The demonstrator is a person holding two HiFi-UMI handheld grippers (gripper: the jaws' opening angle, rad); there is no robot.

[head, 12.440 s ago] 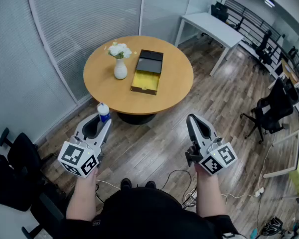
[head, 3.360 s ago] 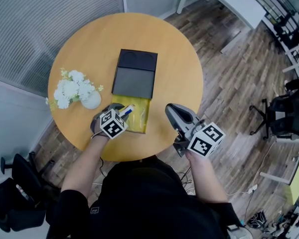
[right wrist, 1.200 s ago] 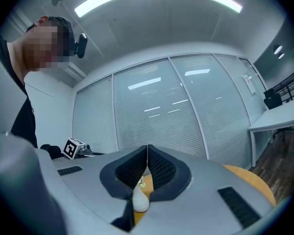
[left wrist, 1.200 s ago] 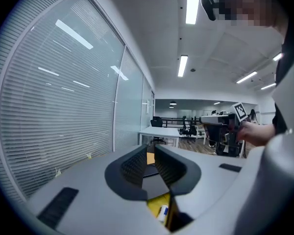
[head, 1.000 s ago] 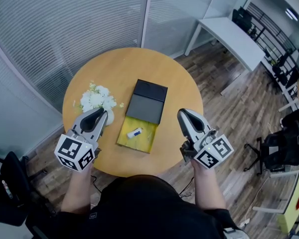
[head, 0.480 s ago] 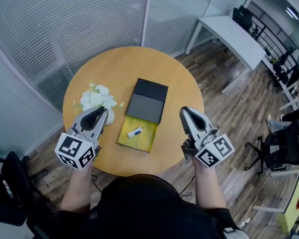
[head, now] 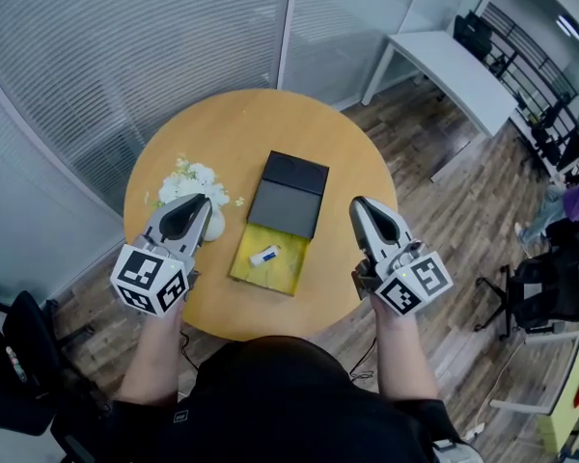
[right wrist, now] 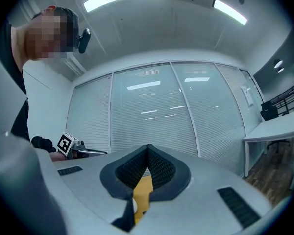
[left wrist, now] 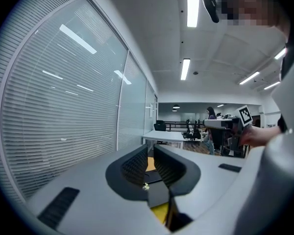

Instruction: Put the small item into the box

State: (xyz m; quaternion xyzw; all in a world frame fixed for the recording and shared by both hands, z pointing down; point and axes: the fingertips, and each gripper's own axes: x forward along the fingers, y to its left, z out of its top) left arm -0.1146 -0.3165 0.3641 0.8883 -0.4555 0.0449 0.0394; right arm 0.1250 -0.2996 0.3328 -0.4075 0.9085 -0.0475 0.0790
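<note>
Two grippers sit either side of the box, over the near edge of the table. Left gripper point(head: 197, 202): grey shell, ribbed black pads point(left wrist: 136, 164) together, nothing between them. Right gripper point(head: 359, 204): the same build, jaw tips meeting, also empty.

Box point(head: 291, 274): shallow, rectangular, yellow-lined, open on top. Item point(head: 263, 256): small, white, oblong, lying on its side on the yellow floor of the box, near the middle. It is well clear of both grippers.

Lid point(head: 289, 197): dark grey, matte, flat, touching the box's far edge.

Table point(head: 251, 123): round with a smooth light wood top.

Vase point(head: 212, 225): white, mostly hidden behind the left gripper, holding white flowers point(head: 195, 179).

Floor point(head: 434, 210): grey-brown planks. Blinds point(head: 125, 37): fine horizontal slats behind glass.
</note>
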